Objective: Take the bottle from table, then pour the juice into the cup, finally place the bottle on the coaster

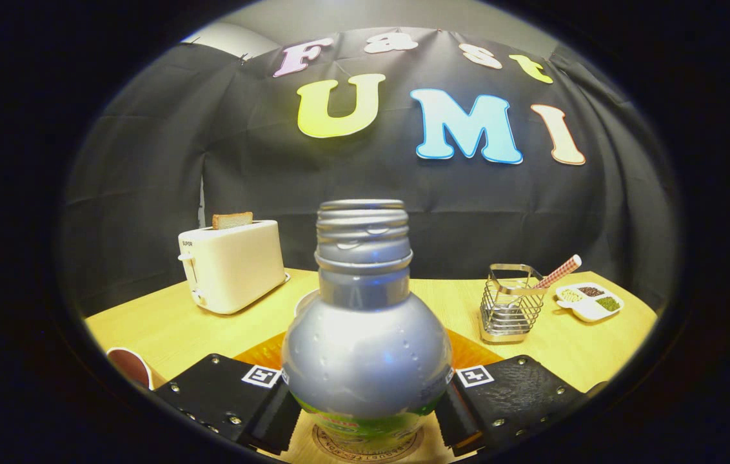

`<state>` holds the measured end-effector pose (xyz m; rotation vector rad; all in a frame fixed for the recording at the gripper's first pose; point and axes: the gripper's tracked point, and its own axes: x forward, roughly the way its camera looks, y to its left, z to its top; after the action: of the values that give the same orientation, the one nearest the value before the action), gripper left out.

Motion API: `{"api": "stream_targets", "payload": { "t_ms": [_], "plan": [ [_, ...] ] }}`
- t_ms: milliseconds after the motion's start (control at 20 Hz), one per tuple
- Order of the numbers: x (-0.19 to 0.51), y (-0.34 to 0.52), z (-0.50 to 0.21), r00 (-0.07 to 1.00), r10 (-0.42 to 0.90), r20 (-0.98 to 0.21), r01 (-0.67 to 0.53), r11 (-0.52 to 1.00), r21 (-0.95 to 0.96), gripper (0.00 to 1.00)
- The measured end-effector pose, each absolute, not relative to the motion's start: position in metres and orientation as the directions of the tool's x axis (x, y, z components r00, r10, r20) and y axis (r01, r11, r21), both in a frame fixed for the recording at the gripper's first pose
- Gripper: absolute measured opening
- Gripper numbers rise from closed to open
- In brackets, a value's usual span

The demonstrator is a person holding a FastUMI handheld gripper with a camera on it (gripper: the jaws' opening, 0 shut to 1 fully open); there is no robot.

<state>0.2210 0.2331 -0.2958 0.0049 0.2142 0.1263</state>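
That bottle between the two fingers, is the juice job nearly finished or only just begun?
Nearly finished, it seems. The bottle stands upright with its cap off, and the gripper has a finger against each side. Right under the bottle lies a round wooden coaster, so the last placing looks in hand. A cup sits beside one finger, but I cannot tell whether juice is in it. What is left: let go and draw back.

The silver bottle (365, 322) stands upright and uncapped, threaded neck bare, its sides pressed by both fingers of the hand-held gripper (365, 403). Its base sits on the round wooden coaster (368, 444). The cup (129, 366), dark inside, stands at 9 o'clock from the bottle.
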Motion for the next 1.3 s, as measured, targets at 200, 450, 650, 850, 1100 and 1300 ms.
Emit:
{"api": "stream_targets", "payload": {
  "t_ms": [200,450,650,850,1100,1300],
  "plan": [
    [0.22,0.233,-0.295,0.978,0.115,-0.172,-0.122,0.992,-0.034,0.84],
    [0.218,0.234,-0.295,0.975,0.141,-0.173,-0.142,0.99,0.004,0.99],
    [0.203,0.228,-0.256,0.98,0.148,-0.133,-0.142,0.988,0.058,0.99],
    [0.18,0.209,-0.197,0.989,0.132,-0.068,-0.129,0.991,0.047,0.99],
    [0.143,0.158,-0.111,0.998,0.055,0.01,-0.055,0.998,0.011,0.98],
    [0.118,0.117,-0.057,1.0,0.01,-0.018,-0.009,0.999,0.038,0.98]
  ]
}}
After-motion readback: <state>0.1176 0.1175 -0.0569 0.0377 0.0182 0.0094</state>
